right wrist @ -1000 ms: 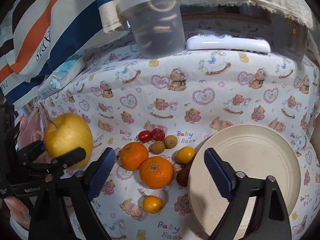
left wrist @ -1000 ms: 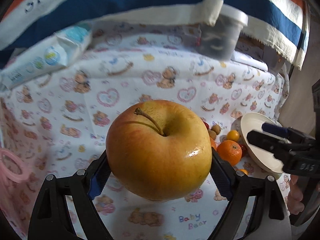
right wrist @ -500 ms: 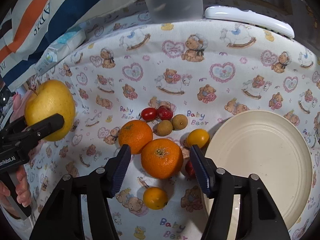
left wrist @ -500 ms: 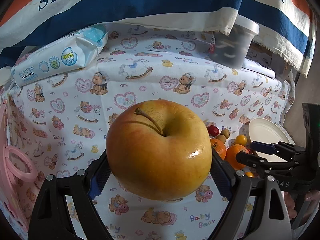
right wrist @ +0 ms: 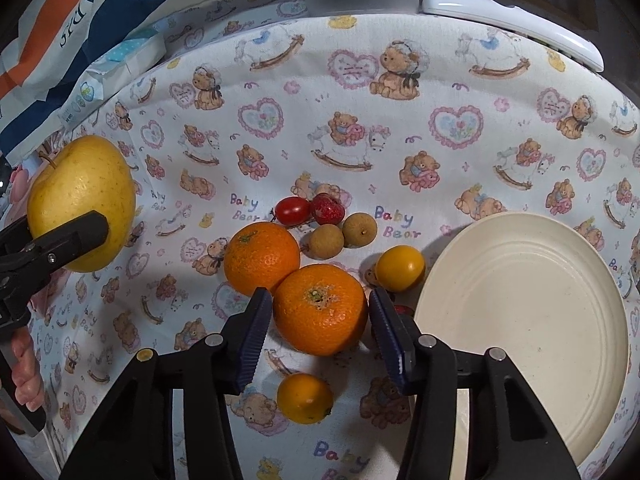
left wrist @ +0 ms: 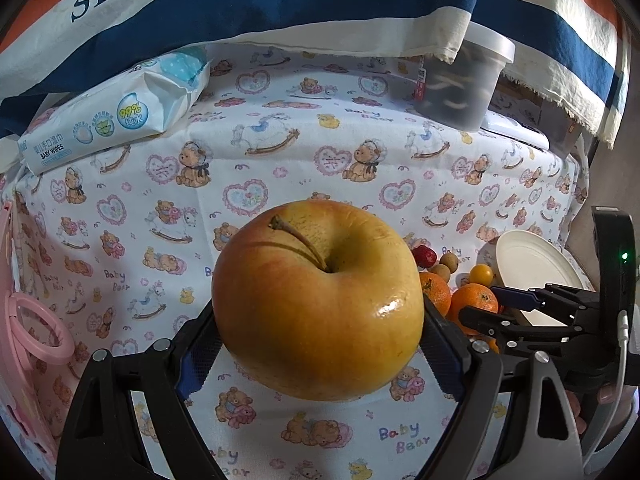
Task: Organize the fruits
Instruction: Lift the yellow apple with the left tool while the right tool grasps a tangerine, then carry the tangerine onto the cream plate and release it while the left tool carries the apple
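Observation:
A big yellow apple point(left wrist: 316, 300) hangs above the cloth, with my left gripper point(left wrist: 320, 332) shut on its sides; the right wrist view has it at the far left point(right wrist: 80, 204). My right gripper point(right wrist: 320, 320) points down over the fruit pile, and its jaws are closing around the nearer orange point(right wrist: 320, 308). The blue pads stand close beside the orange's flanks, with no clear press. A second orange point(right wrist: 260, 256) touches it behind left. The cream plate point(right wrist: 520, 320) lies to the right with nothing on it.
Around the oranges lie a cherry tomato point(right wrist: 294, 210), a strawberry point(right wrist: 327, 209), two longans point(right wrist: 326, 242) and two small yellow fruits point(right wrist: 400, 268). A wipes pack point(left wrist: 116, 120), a plastic tub point(left wrist: 464, 84) and a striped cloth point(left wrist: 280, 0) line the back.
My right gripper has come down closer to the fruit, and its jaws have narrowed from wide apart to just outside the nearer orange. The apple stays in the left grip.

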Demonstrator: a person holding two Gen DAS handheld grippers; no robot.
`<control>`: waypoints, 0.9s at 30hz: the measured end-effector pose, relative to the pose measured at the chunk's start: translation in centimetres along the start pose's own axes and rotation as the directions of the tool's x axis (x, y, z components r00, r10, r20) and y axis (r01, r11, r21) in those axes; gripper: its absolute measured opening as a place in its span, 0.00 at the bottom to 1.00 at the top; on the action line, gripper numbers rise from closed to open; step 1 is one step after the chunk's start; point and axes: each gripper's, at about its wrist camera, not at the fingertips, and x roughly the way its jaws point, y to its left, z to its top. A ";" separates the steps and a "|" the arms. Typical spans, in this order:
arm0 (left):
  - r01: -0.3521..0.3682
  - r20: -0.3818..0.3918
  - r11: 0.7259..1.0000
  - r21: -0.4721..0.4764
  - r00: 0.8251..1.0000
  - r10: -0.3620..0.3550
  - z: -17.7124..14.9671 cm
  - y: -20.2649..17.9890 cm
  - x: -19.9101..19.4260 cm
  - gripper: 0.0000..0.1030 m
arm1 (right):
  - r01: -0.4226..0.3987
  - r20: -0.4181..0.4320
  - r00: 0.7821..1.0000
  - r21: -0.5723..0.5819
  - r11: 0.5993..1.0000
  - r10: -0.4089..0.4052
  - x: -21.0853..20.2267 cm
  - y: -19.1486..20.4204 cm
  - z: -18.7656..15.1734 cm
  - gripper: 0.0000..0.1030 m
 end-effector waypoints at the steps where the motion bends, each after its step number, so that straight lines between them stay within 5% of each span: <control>1: -0.004 0.001 1.000 0.000 1.000 0.004 0.0 0.0 0.0 0.85 | 0.001 0.001 1.000 -0.001 1.000 -0.001 0.1 0.0 0.0 0.51; 15: -0.010 0.016 1.000 0.005 1.000 0.010 0.0 0.0 -0.4 0.85 | -0.013 -0.001 1.000 0.015 1.000 0.013 -0.3 0.1 -0.3 0.48; 27: 0.003 0.055 0.999 0.045 0.998 -0.006 0.3 -1.1 -2.0 0.85 | -0.054 0.157 0.986 0.031 0.998 0.049 -7.5 -0.6 0.5 0.48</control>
